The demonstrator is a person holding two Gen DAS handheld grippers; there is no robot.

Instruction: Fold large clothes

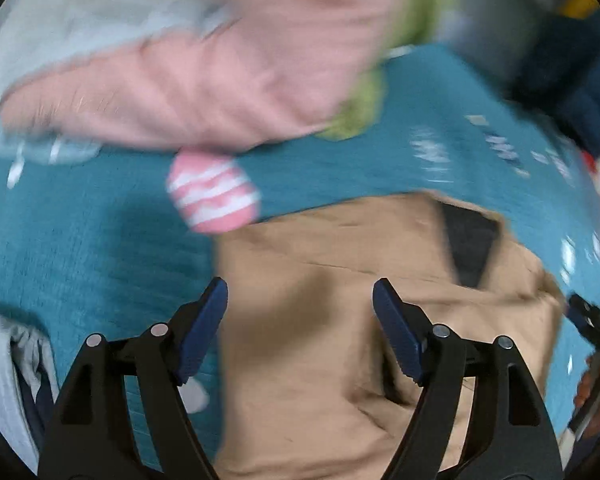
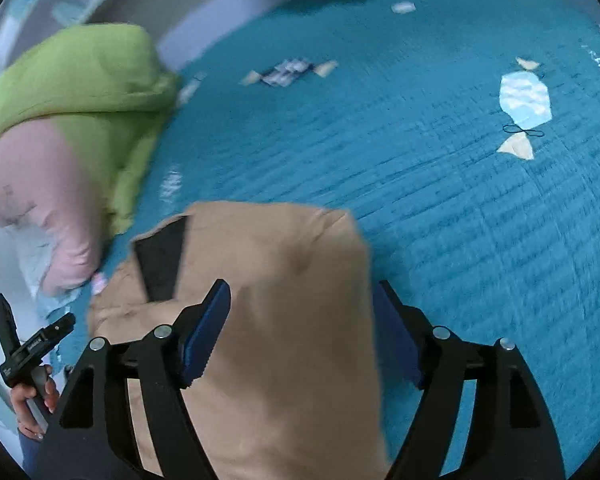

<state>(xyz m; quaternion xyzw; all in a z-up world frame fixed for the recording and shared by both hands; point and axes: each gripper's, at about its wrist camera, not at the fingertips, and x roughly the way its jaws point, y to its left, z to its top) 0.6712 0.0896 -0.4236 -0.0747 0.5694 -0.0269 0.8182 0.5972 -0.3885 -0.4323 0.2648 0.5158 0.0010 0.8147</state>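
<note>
We are holding the left gripper (image 1: 300, 332) with its jaws standing wide apart above the tan garment (image 1: 340, 340), nothing pinched between the pads. The right gripper (image 2: 300, 332) is likewise spread, its jaws straddling the same tan cloth (image 2: 268, 300) without pressing on it as far as the blurred right wrist view shows.

The garment is lying partly folded on the teal bedspread (image 2: 420, 180), its far edge towards the middle of the bed, a dark lining patch (image 2: 160, 260) showing at one corner.

We are judging it light, soft and limp: it is likely to sag and crease wherever it goes unsupported, so a single-layer pinch may slip. We are favouring a hold at the two outer corners, or along a folded edge where the layers are doubled.

Beyond it, a pink and green pile (image 1: 220, 72) is sitting at the bedspread's far edge, with a striped sock (image 1: 214, 194) just beside it.
</note>
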